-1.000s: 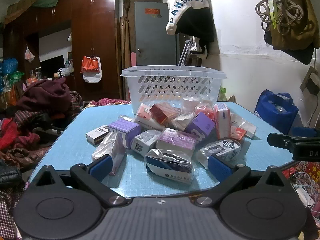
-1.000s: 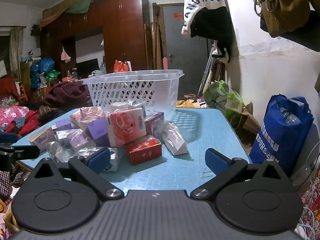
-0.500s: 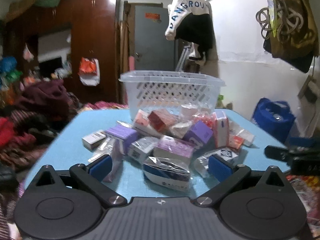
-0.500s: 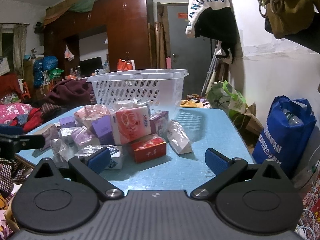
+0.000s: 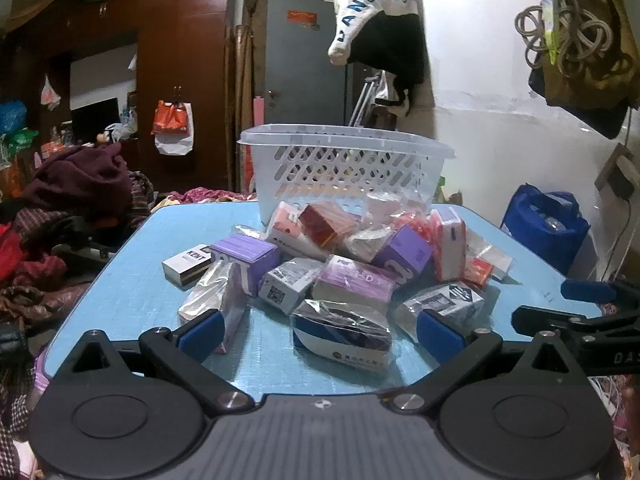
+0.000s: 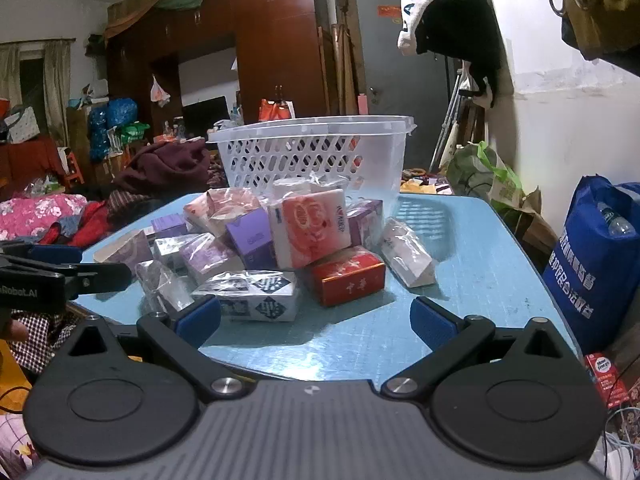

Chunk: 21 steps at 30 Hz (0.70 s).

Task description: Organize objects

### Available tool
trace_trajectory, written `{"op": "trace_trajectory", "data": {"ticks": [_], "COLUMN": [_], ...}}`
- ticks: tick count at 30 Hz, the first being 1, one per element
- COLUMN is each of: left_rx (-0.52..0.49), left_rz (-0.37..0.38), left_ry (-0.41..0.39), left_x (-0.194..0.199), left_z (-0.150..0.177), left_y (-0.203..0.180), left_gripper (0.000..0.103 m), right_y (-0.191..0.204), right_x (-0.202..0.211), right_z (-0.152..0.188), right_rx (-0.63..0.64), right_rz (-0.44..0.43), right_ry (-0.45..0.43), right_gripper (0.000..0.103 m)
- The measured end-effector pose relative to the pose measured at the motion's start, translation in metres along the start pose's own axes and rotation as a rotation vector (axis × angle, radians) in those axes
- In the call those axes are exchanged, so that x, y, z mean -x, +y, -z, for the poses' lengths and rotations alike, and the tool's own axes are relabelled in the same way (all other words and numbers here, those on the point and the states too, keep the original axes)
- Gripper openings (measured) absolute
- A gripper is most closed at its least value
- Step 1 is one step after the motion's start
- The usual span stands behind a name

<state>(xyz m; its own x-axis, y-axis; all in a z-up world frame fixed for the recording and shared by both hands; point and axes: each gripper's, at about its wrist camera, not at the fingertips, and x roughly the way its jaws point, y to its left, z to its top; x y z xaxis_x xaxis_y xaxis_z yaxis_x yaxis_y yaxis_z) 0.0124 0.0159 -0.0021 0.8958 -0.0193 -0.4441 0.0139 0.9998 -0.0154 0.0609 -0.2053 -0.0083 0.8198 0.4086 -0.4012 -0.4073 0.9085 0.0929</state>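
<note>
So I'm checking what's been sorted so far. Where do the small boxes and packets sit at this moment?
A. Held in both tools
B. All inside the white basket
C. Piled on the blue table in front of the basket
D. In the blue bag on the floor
C: the boxes and packets lie heaped on the blue table, in front of the white basket, and both tools are open and hold nothing.

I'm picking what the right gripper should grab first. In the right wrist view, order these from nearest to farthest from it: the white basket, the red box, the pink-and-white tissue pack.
From the right gripper, whose jaws stand open:
1. The red box, on the table just ahead, slightly right of centre.
2. The pink-and-white tissue pack, right behind the box, propped up in the pile.
3. The white basket, beyond the pile at the table's far end.
</note>
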Motion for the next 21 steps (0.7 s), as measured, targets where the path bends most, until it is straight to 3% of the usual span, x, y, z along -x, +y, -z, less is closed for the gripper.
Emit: {"op": "trace_trajectory", "data": {"ticks": [21], "left_rx": [-0.029], "left_rz": [0.002], "left_ry": [-0.004], "left_x": [0.0014], "left_z": [0.0003], "left_y": [-0.0044], "left_gripper": [0.103], "right_y": [0.0074], "right_x": [-0.0015], "right_z": [-0.0022], "right_rx": [0.001], "right_rz": [0.001], "right_ry": [-0.004], "right_gripper": [0.103]}}
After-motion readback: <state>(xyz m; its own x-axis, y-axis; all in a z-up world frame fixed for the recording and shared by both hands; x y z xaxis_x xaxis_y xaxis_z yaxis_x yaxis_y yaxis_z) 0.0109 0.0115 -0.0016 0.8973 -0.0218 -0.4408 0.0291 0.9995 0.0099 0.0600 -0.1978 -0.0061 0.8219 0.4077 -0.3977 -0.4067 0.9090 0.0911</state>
